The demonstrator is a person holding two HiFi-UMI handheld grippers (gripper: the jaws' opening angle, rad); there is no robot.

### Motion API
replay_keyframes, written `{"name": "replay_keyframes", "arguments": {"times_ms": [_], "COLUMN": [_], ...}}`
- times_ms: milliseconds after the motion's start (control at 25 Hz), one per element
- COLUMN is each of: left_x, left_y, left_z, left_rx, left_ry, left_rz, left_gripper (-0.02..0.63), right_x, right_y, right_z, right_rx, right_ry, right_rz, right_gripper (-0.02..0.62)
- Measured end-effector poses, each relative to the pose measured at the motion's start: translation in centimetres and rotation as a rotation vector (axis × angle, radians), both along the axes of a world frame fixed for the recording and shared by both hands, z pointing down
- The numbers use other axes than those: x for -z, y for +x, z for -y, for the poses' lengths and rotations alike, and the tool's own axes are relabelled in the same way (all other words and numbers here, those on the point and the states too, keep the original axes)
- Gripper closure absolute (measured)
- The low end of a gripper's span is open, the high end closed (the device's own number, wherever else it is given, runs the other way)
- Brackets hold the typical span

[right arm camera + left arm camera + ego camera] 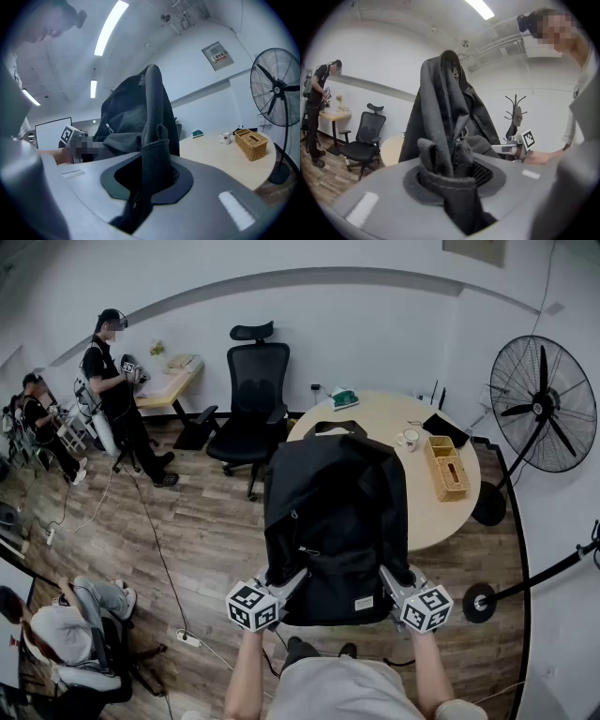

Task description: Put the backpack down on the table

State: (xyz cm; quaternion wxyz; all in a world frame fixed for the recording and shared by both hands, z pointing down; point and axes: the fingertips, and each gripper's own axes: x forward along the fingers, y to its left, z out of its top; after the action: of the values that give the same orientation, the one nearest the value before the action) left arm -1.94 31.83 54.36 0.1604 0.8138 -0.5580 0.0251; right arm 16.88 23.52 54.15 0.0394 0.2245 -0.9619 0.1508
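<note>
While your left gripper (292, 579) and right gripper (392, 579) each clench fabric of the backpack (336, 507), held up at the near edge of the table (386, 416), carry it level farther over, then lower.

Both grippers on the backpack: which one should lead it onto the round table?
Right, probably. Both jaws are clamped on the black backpack, but the right gripper sits nearer the round table edge; the left gripper hangs over the floor.
</note>
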Motion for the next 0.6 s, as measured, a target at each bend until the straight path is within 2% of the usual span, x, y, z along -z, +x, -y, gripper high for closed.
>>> {"name": "replay_keyframes", "arguments": {"times_ms": [240, 600], "left_x": [0.2, 0.1], "left_y": [0.4, 2.9], "left_z": [-0.3, -1.9], "left_rx": [0.015, 0.034], "left_ry": [-0.003, 0.009], "left_rz": [0.007, 0.019], "left_gripper": [0.423, 0.423], "right_x": [0.0, 0.0], "right_y": [0.2, 2.5], "right_z": [-0.1, -1.3], "right_rx": [0.016, 0.042], "right_ry": [-0.006, 0.007], "right_rz": [0.001, 0.019], "right_gripper": [0.549, 0.548]}}
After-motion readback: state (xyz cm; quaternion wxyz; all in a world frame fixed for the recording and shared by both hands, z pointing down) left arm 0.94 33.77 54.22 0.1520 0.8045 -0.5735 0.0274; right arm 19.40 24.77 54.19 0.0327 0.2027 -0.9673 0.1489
